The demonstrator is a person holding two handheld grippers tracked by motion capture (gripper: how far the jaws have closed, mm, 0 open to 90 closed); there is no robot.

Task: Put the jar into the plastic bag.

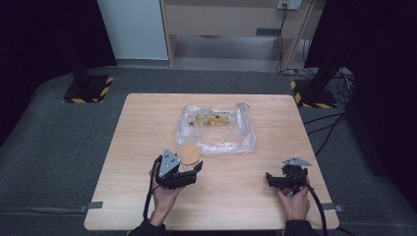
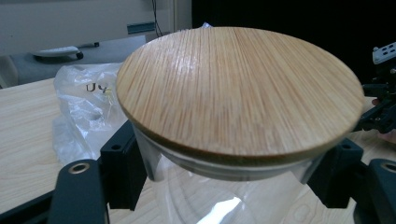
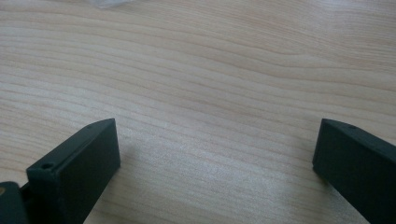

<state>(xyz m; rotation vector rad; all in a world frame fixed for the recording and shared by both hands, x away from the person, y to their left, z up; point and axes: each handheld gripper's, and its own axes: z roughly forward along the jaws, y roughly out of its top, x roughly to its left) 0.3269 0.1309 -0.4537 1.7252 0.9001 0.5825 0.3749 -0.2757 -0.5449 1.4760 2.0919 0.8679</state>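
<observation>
Nearest the person, the right gripper [image 1: 276, 180] hovers low over bare tabletop [image 1: 236, 196] with its jaws spread wide and nothing between them; the right gripper view looks straight down onto wood grain. To its left, the left gripper [image 1: 195, 169] is pinching a clear glass jar [image 2: 196, 196] just under its round bamboo lid [image 2: 238, 93], one jaw pressed on each side of the glass wall. The lid sits flat and closed on the jar's mouth. In the high view the jar is at the near-centre of the tabletop, just in front of the plastic bag.

Farther back, a crumpled clear plastic bag [image 1: 216, 130] lies at mid-table with some yellowish items inside, too blurred to name.

As I judge it, the jar has been secured but not opened: the lid is still on, the right gripper has yet to reach it, and the bag's contents remain untouched.
</observation>
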